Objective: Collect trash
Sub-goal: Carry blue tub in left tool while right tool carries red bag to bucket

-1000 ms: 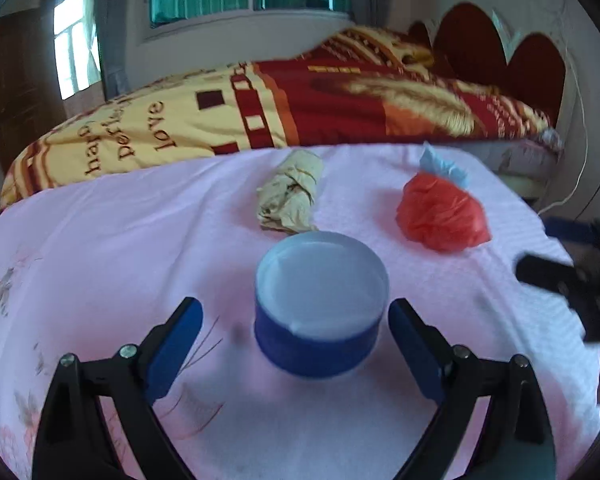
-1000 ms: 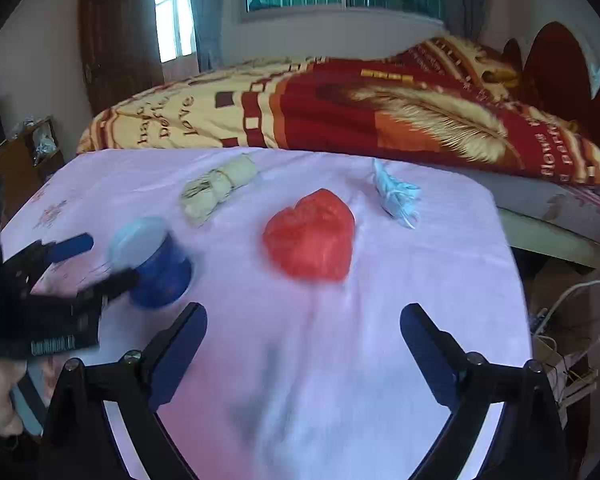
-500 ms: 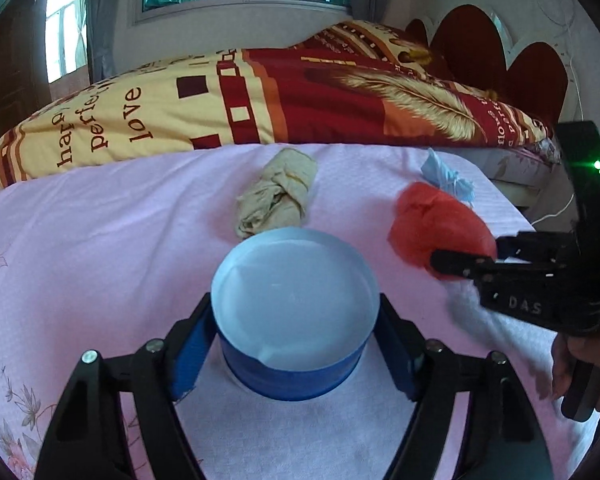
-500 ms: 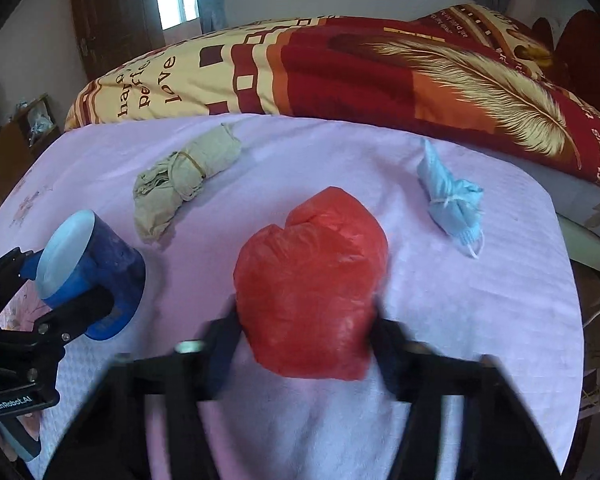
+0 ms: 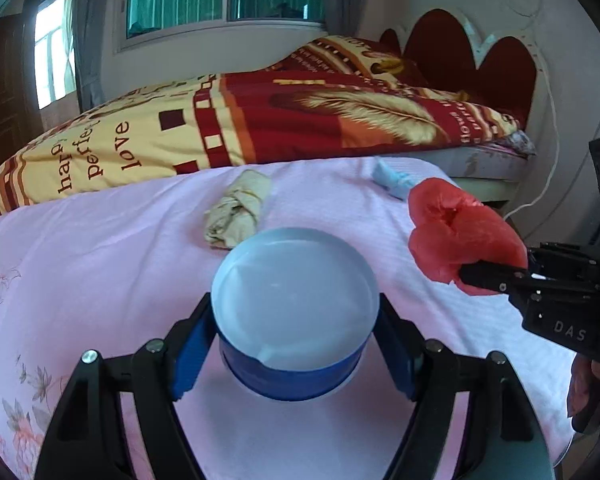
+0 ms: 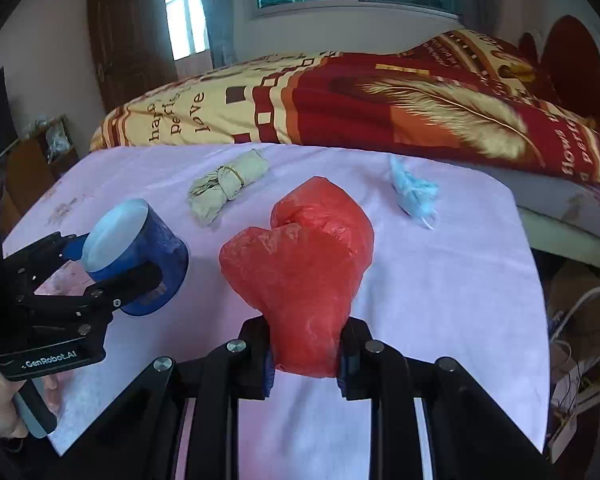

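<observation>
1. A bed (image 5: 340, 128) with a red and yellow feather-print quilt (image 6: 380, 108) runs along the far edge of the table, its dark red scalloped headboard (image 5: 472, 60) at the right.
2. The table (image 6: 440, 280), draped in a pink cloth with flower prints near its left edge, carries the trash.
3. The right gripper (image 6: 304, 354) has its jaws drawn in close and pinches the lower end of a crumpled red plastic bag (image 6: 304, 256). The bag bulges out above the fingers, near the middle of the table. In the left wrist view the same bag (image 5: 456, 232) appears at the right, over the table's right side.
4. The left gripper (image 5: 296, 342) has its jaws closed against the 2 sides of a blue round container (image 5: 296, 376) with a pale inner face, which fills the gap between the blue pads (image 5: 188, 350). In the right wrist view the container (image 6: 140, 256) is tilted, its pale face turned to the left, near the table's left edge; whether it is touching the cloth I cannot tell.
5. A beige wad of paper bound with a rubber band (image 6: 226, 186) lies toward the far edge, left of centre.
6. A crumpled light blue face mask (image 6: 414, 194) lies toward the far right corner, well apart from the wad.
</observation>
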A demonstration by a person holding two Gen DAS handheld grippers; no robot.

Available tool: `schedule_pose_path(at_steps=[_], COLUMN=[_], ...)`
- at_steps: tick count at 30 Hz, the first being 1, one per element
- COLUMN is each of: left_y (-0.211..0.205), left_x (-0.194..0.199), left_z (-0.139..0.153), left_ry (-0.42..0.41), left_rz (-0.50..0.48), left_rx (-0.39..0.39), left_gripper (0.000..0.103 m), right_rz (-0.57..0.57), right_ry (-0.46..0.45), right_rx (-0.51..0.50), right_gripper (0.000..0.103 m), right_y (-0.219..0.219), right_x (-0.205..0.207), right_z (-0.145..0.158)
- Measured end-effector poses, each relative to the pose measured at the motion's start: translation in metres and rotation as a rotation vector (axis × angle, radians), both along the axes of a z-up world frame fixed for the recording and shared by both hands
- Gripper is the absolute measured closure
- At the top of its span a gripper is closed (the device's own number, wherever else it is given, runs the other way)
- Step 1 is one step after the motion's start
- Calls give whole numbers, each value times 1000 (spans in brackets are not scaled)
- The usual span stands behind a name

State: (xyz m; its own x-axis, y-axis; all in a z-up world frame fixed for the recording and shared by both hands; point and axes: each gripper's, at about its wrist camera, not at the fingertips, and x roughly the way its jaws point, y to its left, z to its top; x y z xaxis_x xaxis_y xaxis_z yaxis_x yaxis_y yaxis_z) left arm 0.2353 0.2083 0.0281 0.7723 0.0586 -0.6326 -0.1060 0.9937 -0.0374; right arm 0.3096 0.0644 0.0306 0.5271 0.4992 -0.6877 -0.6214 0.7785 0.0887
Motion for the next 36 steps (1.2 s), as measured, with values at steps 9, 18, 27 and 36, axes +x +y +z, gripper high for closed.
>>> schedule_pose_path(at_steps=[9, 18, 27, 36], left_y=[-46, -92, -132, -175], left_x=[-39, -70, -95, -109], left_z=[15, 18, 23, 22], left_ry=[-28, -34, -47, -48], left_rz=[-77, -163, -240, -317], left_rx=[8, 12, 22, 36], left_gripper=[27, 27, 27, 27], right_rz=[-63, -146, -219, -286], right_ry=[-22, -29, -53, -73], right_rx=[16, 51, 80, 70], right_gripper=[78, 78, 78, 78], right_y=[-65, -125, -180, -228], right_x=[-60, -108, -159, -187], right_z=[10, 16, 22, 17])
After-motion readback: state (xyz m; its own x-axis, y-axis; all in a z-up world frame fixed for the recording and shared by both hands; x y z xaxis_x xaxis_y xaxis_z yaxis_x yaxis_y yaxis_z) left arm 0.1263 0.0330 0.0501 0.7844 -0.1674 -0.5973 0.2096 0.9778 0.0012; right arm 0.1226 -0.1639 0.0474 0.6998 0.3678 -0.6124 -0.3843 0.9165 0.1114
